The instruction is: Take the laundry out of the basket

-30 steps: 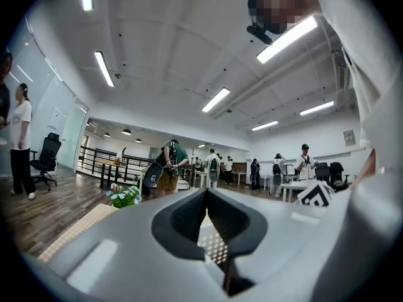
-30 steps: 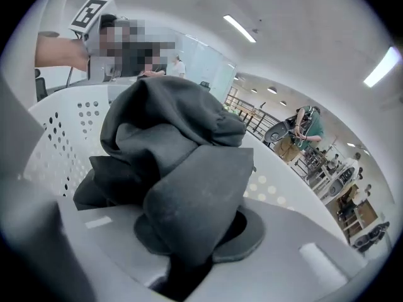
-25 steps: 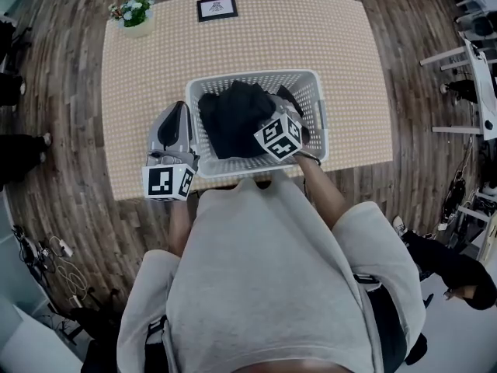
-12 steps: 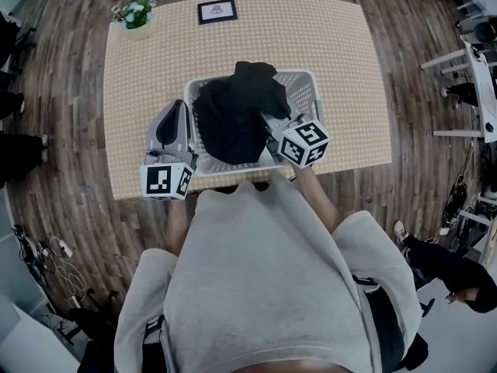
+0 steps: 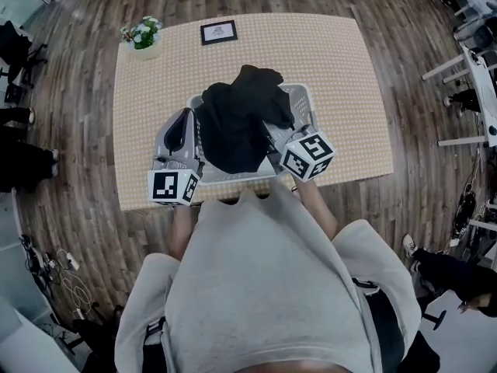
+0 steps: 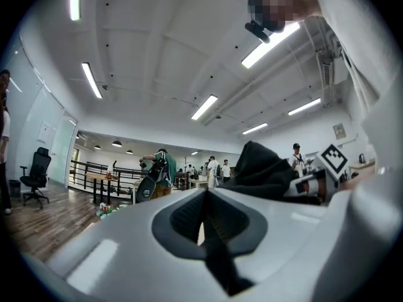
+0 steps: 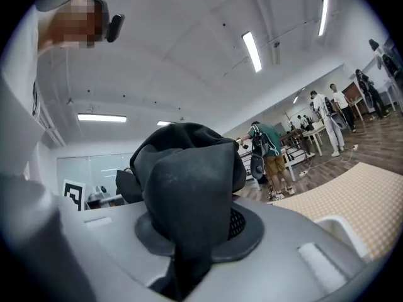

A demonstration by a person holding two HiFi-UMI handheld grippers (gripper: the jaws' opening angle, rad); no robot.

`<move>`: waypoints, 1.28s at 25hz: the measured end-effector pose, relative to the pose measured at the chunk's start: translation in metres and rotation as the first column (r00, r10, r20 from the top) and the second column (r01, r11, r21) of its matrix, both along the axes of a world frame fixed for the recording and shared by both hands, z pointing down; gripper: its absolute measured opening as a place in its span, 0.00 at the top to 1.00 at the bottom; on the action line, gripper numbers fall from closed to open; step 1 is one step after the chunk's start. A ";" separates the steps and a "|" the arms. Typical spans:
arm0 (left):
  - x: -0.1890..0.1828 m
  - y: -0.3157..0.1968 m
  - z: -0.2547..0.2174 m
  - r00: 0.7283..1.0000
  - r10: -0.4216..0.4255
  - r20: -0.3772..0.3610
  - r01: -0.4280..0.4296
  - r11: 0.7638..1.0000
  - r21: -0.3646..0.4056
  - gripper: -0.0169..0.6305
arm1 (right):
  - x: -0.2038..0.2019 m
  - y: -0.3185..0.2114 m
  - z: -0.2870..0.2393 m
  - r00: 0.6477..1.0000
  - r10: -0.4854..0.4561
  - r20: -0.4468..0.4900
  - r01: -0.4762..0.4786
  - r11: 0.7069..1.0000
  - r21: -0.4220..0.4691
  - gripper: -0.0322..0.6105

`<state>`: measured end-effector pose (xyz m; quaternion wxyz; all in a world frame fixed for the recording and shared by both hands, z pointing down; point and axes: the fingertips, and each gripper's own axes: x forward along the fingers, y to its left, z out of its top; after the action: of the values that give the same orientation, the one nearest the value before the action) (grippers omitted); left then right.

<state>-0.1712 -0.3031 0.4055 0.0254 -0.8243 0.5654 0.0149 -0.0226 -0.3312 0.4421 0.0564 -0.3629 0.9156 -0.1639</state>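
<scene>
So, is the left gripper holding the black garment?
No, the left gripper is shut on nothing; the black garment is clamped in the right gripper.

A: Basket [image 5: 304,106] interior?
B: Unreadable. In the head view the garment [image 5: 237,127] covers most of it. Only the right wall and a strip of near rim show, and anything underneath is hidden.
A: Right gripper [image 7: 189,231] tips?
B: Under cloth in the head view and in its own view. The fold fills the jaw gap, so the pads are unseen.
A: Frame [image 5: 218,32] print?
B: Too small to read.
A: Table [image 5: 342,68]?
B: Near edge partly behind the person [image 5: 272,286]. The picture's bottom edge cuts off the legs.
A: Background people [image 7: 271,150]?
B: Too small for detail.
</scene>
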 end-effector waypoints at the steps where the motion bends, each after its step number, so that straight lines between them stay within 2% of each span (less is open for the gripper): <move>1: 0.001 0.000 -0.003 1.000 -0.004 0.005 0.004 1.000 0.006 0.96 | 0.002 0.001 -0.013 1.000 -0.002 0.011 0.002 1.000 0.024 0.83; 6: 0.003 0.011 -0.011 0.999 -0.041 0.012 0.040 0.999 0.027 0.96 | 0.013 0.012 -0.058 0.999 -0.022 0.038 0.017 0.991 0.131 0.83; 14: 0.020 0.045 -0.002 0.997 -0.075 -0.002 0.075 0.997 -0.008 0.96 | 0.016 0.049 -0.064 0.998 -0.069 -0.003 0.069 0.984 0.161 0.83; 21: 0.015 0.081 -0.025 0.999 -0.035 -0.018 0.036 0.996 0.076 0.96 | 0.011 0.091 -0.103 0.999 -0.042 0.033 0.033 0.968 0.248 0.83; 25: 0.002 0.120 -0.034 0.999 0.001 -0.049 0.004 0.994 0.108 0.96 | 0.000 0.136 -0.130 0.999 -0.011 0.047 -0.004 0.955 0.297 0.83; 32: -0.029 0.198 -0.052 0.997 0.050 -0.067 -0.040 0.990 0.136 0.96 | -0.031 0.227 -0.146 0.998 0.028 0.062 -0.045 0.952 0.302 0.83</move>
<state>-0.2000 -0.1050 0.3531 0.0608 -0.8323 0.5448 0.0823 -0.0537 -0.1045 0.2963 0.1405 -0.3619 0.9211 -0.0307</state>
